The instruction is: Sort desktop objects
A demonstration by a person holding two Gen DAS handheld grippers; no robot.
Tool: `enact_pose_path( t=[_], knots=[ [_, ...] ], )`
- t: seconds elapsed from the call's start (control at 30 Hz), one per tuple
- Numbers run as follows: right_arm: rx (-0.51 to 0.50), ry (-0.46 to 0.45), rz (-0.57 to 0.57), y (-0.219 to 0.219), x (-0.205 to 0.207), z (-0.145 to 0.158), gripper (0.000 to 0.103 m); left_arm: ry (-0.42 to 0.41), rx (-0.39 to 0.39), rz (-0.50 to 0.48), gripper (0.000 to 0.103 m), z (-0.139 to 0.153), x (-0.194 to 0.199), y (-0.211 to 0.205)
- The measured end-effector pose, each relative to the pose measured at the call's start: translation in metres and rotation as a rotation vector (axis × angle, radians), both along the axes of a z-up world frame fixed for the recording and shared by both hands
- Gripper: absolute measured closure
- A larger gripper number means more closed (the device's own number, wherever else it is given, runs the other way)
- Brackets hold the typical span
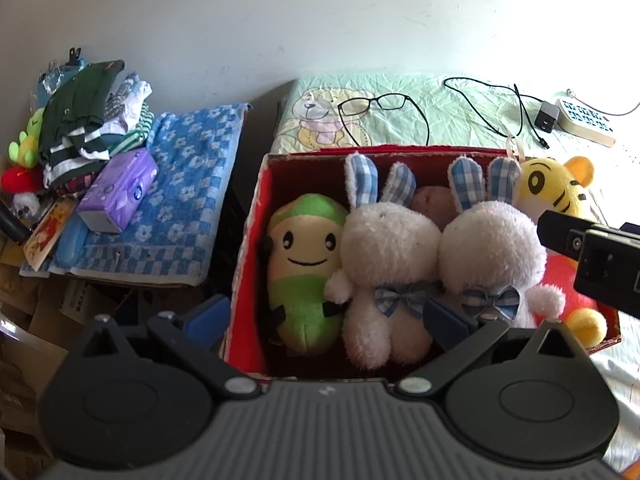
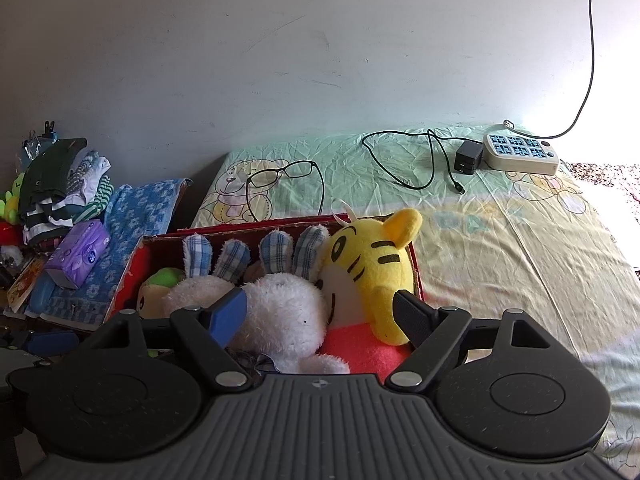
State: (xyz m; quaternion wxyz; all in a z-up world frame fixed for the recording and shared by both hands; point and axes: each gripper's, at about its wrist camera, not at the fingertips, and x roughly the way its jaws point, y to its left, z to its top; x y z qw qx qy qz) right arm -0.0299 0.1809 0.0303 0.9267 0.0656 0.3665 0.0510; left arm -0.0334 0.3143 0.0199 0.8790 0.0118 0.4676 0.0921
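A red cardboard box (image 1: 256,216) holds a green-and-yellow plush (image 1: 304,264), two white rabbit plushes (image 1: 384,252) (image 1: 492,248) and a yellow tiger plush (image 1: 556,188). My left gripper (image 1: 326,316) is open and empty just above the box's near side. The right gripper's black body (image 1: 592,256) enters at the right edge. In the right wrist view my right gripper (image 2: 320,316) is open above the box (image 2: 132,268), with a rabbit (image 2: 280,312) and the tiger (image 2: 372,264) between its fingers, touching neither.
Black glasses (image 1: 376,104) (image 2: 280,174), a black charger with cable (image 2: 468,158) and a white power strip (image 2: 520,154) lie on the green sheet behind the box. Left is a blue towel (image 1: 188,184) with a purple tissue pack (image 1: 120,192) and piled clothes (image 1: 88,120).
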Motion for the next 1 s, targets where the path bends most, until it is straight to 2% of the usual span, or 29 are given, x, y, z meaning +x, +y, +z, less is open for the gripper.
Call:
enact_pose_path(
  t=[0.4,1.0],
  knots=[
    [0.018,0.028,0.025,0.002,-0.004,-0.009,0.029,0.043,0.001,0.014,0.001,-0.011,-0.003,0.003],
    [0.096,0.04,0.033,-0.009,-0.005,-0.023,0.031,0.077,0.02,0.02,0.001,-0.022,0.001,-0.003]
  ],
)
